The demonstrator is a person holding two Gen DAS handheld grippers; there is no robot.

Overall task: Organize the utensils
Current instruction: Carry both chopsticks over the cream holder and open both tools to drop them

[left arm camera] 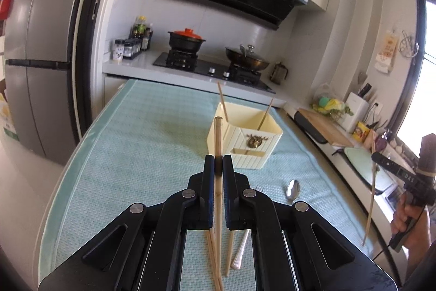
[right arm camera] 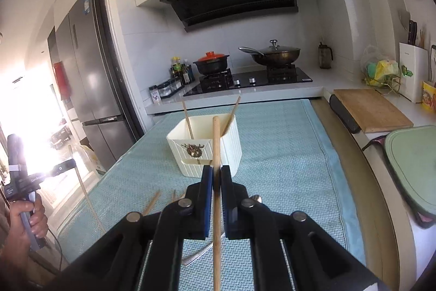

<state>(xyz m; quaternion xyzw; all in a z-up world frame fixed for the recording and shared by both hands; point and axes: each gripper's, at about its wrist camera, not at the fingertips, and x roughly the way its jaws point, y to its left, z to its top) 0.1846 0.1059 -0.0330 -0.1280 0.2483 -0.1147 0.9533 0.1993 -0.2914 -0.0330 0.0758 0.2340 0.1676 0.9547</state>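
Note:
My left gripper (left arm camera: 218,164) is shut on a wooden chopstick (left arm camera: 218,135), held above the teal mat, in front of the cream utensil box (left arm camera: 253,141). My right gripper (right arm camera: 216,176) is shut on another wooden chopstick (right arm camera: 216,141), in front of the same box (right arm camera: 229,149). Two chopsticks (left arm camera: 222,100) stand in the box. On the mat lie loose chopsticks (left arm camera: 230,250), a fork (left arm camera: 242,247) and a spoon (left arm camera: 293,189). Each gripper shows in the other's view: the right one (left arm camera: 374,155) at the right edge, the left one (right arm camera: 72,163) at the left edge.
The teal mat (left arm camera: 136,144) covers the table. Behind it is a stove with a clay pot (left arm camera: 186,42) and a wok (left arm camera: 246,59). A fridge (left arm camera: 35,46) stands left. A wooden cutting board (right arm camera: 370,108) and a green board (right arm camera: 414,165) lie on the right counter.

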